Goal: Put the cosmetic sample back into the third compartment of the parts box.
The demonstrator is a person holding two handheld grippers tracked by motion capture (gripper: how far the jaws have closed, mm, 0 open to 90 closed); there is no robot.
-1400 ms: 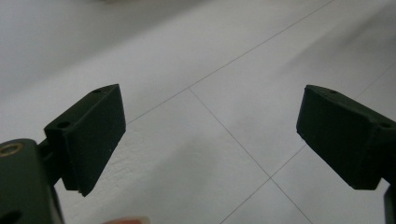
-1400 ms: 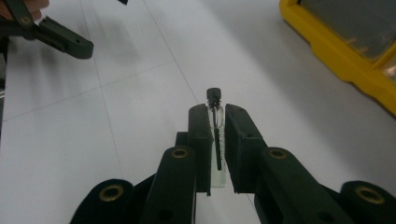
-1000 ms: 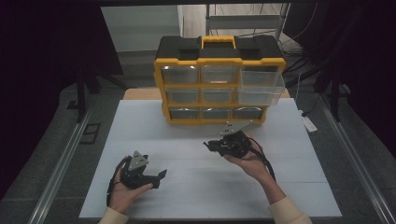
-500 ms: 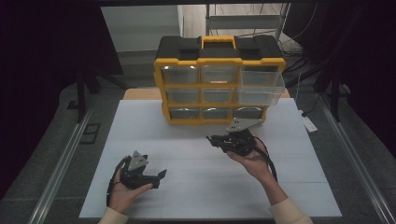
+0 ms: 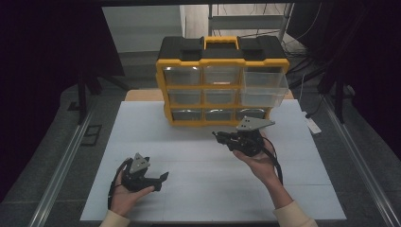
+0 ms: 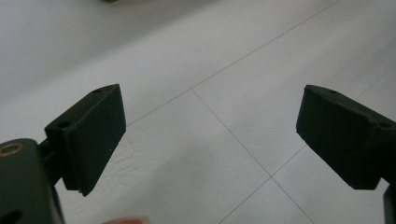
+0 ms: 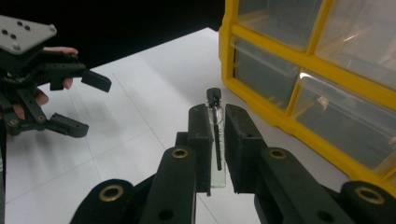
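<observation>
Right hand-held gripper (image 7: 215,122) clamped on what looks like a small glass vial with a black cap (image 7: 214,112), held above the white bench (image 5: 198,156) at 6 o'clock of the yellow 9-drawer organizer (image 5: 222,80). Left hand-held gripper (image 6: 210,135) spread wide and empty, low over the bench at 8 o'clock.

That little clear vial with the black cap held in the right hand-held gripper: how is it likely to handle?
The vial looks like clear glass, so probably fragile if squeezed. It is narrow and smooth, so it may slip or pivot between the jaws of the right hand-held gripper. Likely very light.
</observation>
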